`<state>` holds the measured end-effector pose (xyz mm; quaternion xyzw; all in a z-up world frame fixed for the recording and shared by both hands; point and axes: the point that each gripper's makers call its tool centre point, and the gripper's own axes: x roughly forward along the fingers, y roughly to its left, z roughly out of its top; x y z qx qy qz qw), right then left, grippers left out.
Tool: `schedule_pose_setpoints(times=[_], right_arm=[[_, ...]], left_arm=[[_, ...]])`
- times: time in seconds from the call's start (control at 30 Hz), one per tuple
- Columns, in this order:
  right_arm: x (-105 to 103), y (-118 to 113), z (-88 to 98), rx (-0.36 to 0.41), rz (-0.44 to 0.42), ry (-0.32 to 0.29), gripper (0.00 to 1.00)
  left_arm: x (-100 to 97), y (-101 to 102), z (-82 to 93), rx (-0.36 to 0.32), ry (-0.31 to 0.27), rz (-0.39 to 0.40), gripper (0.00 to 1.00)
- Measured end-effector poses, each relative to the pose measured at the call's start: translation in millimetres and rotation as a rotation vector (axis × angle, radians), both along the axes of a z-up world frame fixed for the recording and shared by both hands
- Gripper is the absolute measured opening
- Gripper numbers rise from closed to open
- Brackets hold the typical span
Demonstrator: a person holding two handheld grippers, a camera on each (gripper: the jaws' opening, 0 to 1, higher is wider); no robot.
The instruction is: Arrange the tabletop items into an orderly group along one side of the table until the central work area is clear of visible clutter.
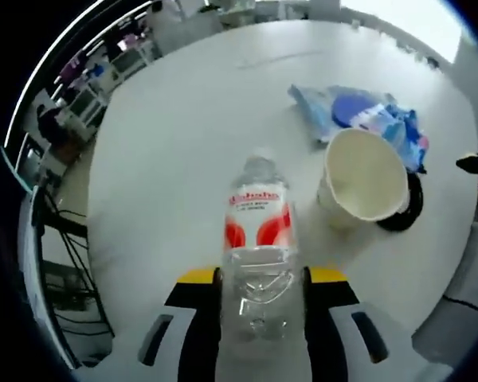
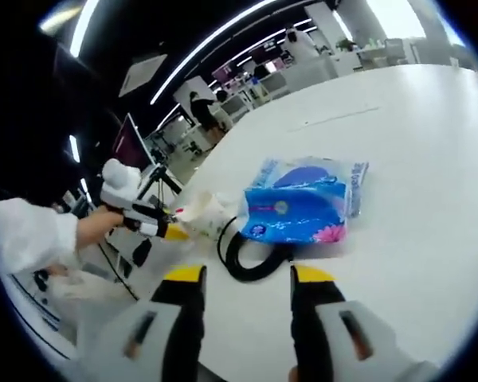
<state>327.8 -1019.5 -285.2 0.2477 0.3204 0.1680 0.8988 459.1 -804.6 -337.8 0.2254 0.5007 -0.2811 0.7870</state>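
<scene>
My left hand-held gripper [image 1: 259, 298] has its jaws clamped on a clear plastic water bottle [image 1: 257, 239] with a red and white label, the bottle lying forward between them over the white tabletop [image 1: 183, 143]. My right hand-held gripper [image 2: 243, 278] carries nothing, its jaws standing apart above the tabletop and aimed at the blue tissue pack [image 2: 299, 203].

As I read it, the tidying is partway along. The paper cup [image 1: 365, 175], the black cable loop [image 1: 410, 211] and the tissue pack already sit close together near one edge, the cup just beside the pack and the cable touching or tucked under it; I can't tell which from here. The bottle is the piece left to join them, and the rest of the tabletop looks bare.

The surface is smooth, white and rounded. Around it is an open office with ceiling strip lights [image 2: 215, 40], desks and monitors, and a person standing in the distance [image 2: 199, 107].
</scene>
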Motion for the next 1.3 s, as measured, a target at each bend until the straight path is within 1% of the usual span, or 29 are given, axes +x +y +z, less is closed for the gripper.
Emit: schedule_pose_setpoints(times=[0.13, 0.2, 0.23, 0.27, 0.33, 0.4, 0.5, 0.53, 0.57, 0.6, 0.63, 0.67, 0.77, 0.8, 0.9, 0.97, 1.03, 1.07, 1.1, 1.2, 1.3], right_arm=[[9, 8, 15.9, 0.027, 0.004, -0.036, 0.38], [16, 10, 25.3, 0.034, 0.009, -0.052, 0.38], [21, 11, 30.3, 0.044, 0.01, -0.063, 0.38], [26, 13, 35.2, 0.058, 0.013, -0.073, 0.38], [39, 17, 46.2, 0.085, 0.019, -0.088, 0.37], [55, 19, 55.2, 0.093, 0.031, -0.102, 0.36], [78, 21, 64.4, 0.105, 0.034, -0.098, 0.34], [88, 21, 67.6, 0.103, 0.032, -0.091, 0.33], [95, 22, 70.5, 0.091, 0.042, -0.1, 0.32], [103, 24, 73.8, 0.069, 0.074, -0.108, 0.32], [110, 25, 75.9, 0.059, 0.089, -0.109, 0.33], [120, 26, 80.0, 0.04, 0.111, -0.123, 0.33], [136, 30, 86.9, -0.001, 0.159, -0.135, 0.34], [144, 32, 88.1, -0.018, 0.182, -0.14, 0.34], [154, 40, 88.5, -0.03, 0.213, -0.125, 0.34], [159, 45, 83.6, -0.023, 0.22, -0.1, 0.33], [161, 47, 74.1, -0.076, 0.236, -0.08, 0.33], [162, 49, 70.2, -0.09, 0.241, -0.068, 0.32], [163, 52, 64.6, -0.093, 0.247, -0.046, 0.32], [170, 58, 54.5, -0.073, 0.237, -0.01, 0.33], [174, 65, 48.1, -0.079, 0.246, 0.002, 0.33]], left_arm=[[-0.5, 0, -1.9, 0.009, 0.004, -0.006, 0.35], [-0.9, -1, -2.0, 0.002, 0.011, 0.001, 0.35], [-1.4, 0, -3.7, -0.007, 0.023, 0.014, 0.35], [-1.3, 0, -4.3, -0.01, 0.022, 0.015, 0.35], [-1.8, 1, -7.6, -0.015, 0.032, 0.021, 0.36], [-2.8, 2, -9.1, -0.016, 0.033, 0.022, 0.36], [-3.2, 2, -11.0, -0.029, 0.038, 0.03, 0.36], [-3.5, 2, -11.7, -0.03, 0.039, 0.03, 0.36], [-3.2, 2, -11.9, -0.032, 0.039, 0.029, 0.36], [-3.3, 2, -12.3, -0.034, 0.041, 0.03, 0.36], [-3.2, 2, -12.5, -0.037, 0.042, 0.032, 0.36], [-2.3, 1, -11.8, -0.043, 0.041, 0.035, 0.36], [-1.8, 0, -11.9, -0.05, 0.042, 0.039, 0.36], [-0.6, 0, -11.9, -0.06, 0.043, 0.047, 0.36], [1.3, 0, -13.0, -0.065, 0.043, 0.05, 0.36], [3.0, -1, -13.7, -0.067, 0.043, 0.051, 0.36], [5.2, -2, -14.3, -0.075, 0.046, 0.056, 0.37], [6.2, -3, -14.4, -0.077, 0.046, 0.058, 0.37], [7.0, -4, -14.3, -0.078, 0.046, 0.059, 0.37], [10.0, -5, -15.3, -0.074, 0.039, 0.05, 0.37], [13.1, -6, -17.0, -0.075, 0.039, 0.047, 0.37]])
